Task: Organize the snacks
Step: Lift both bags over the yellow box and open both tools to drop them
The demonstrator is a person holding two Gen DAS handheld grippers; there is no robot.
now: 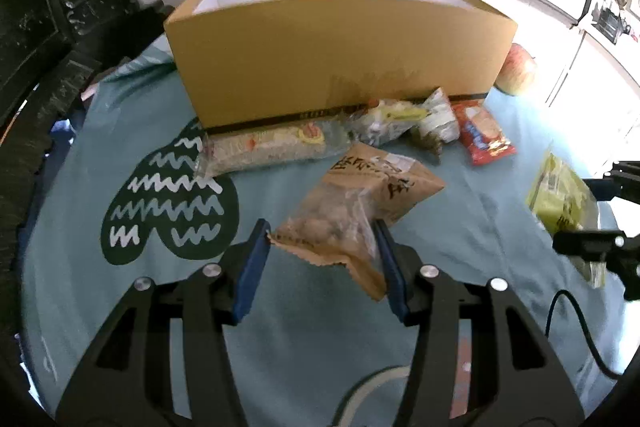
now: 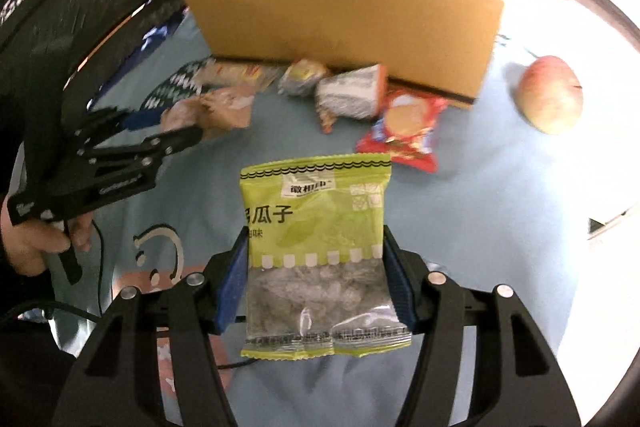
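My left gripper (image 1: 322, 231) is shut on a brown paper snack bag (image 1: 360, 199), its blue pads against both sides; the bag's far end rests on the blue cloth. My right gripper (image 2: 316, 239) is shut on a green seed packet (image 2: 320, 239) and holds it above the cloth; the packet also shows in the left wrist view (image 1: 560, 195). An open cardboard box (image 1: 340, 55) stands behind, also in the right wrist view (image 2: 352, 15), with some items inside. The brown bag and left gripper show at left in the right wrist view (image 2: 188, 131).
Along the box front lie a long clear packet (image 1: 264, 147), a silvery packet (image 1: 380, 123), a white-green packet (image 1: 436, 119) and a red packet (image 1: 484, 135). An apple (image 2: 550, 95) sits right of the box. Dark carved furniture (image 1: 60, 7) stands at left.
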